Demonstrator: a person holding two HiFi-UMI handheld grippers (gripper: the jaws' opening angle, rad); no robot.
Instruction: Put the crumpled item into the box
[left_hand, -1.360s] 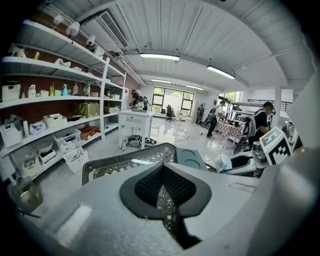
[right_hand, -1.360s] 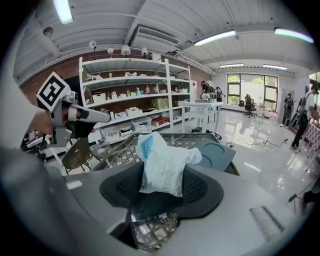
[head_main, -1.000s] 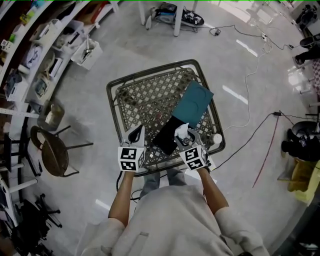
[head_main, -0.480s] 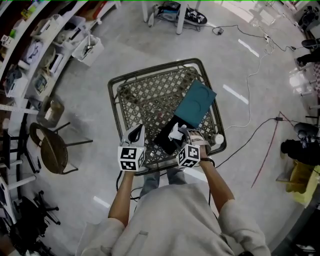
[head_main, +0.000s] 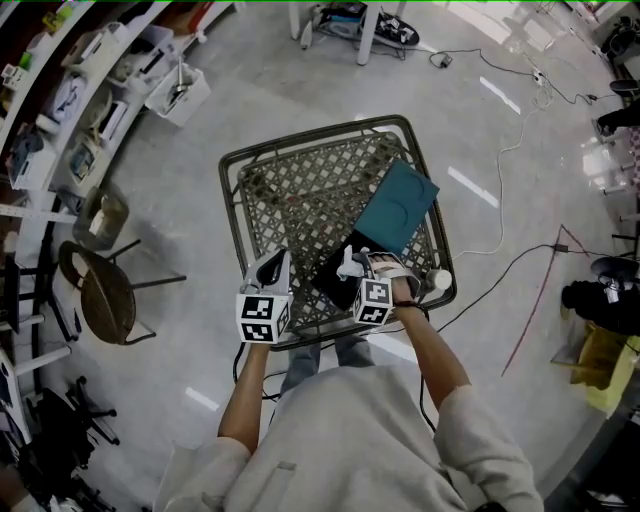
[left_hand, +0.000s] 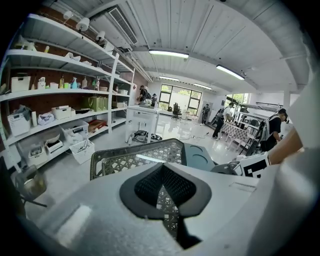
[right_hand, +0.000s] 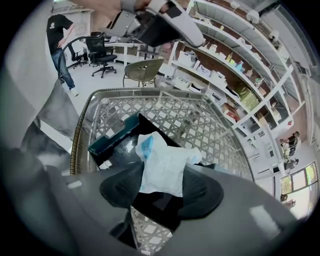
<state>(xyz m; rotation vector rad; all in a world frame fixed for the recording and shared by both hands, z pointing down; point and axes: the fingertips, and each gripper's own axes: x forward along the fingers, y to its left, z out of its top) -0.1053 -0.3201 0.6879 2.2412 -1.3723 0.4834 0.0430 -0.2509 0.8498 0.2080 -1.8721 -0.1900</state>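
**Right gripper has the item over the box, left gripper empty**

Head view:
- One lattice table (head_main: 290, 185) at centre frame.
- On it, one black box (head_main: 333, 282), open. One teal lid (head_main: 395, 212) lies up-right of the box and touches it.
- Two grippers at the table's lower edge: left gripper (head_main: 272, 266) at lower left, right gripper (head_main: 352, 266) over the box.
- One white crumpled item (head_main: 349, 262) sits at the right gripper's tips.
- One round chair (head_main: 105, 300) stands on the floor at frame left.

Left gripper view:
- The two pads meet at their tips, with nothing between them.
- Lattice shows through the gap lower down.
- Table and teal lid are at mid-frame.

Right gripper view:
- Both pads are pinching the one crumpled item, which is white with a blue patch.
- It's at centre frame, with the box's dark interior right behind it.
- Can't tell if it touches the box.
- The teal lid is left of centre.
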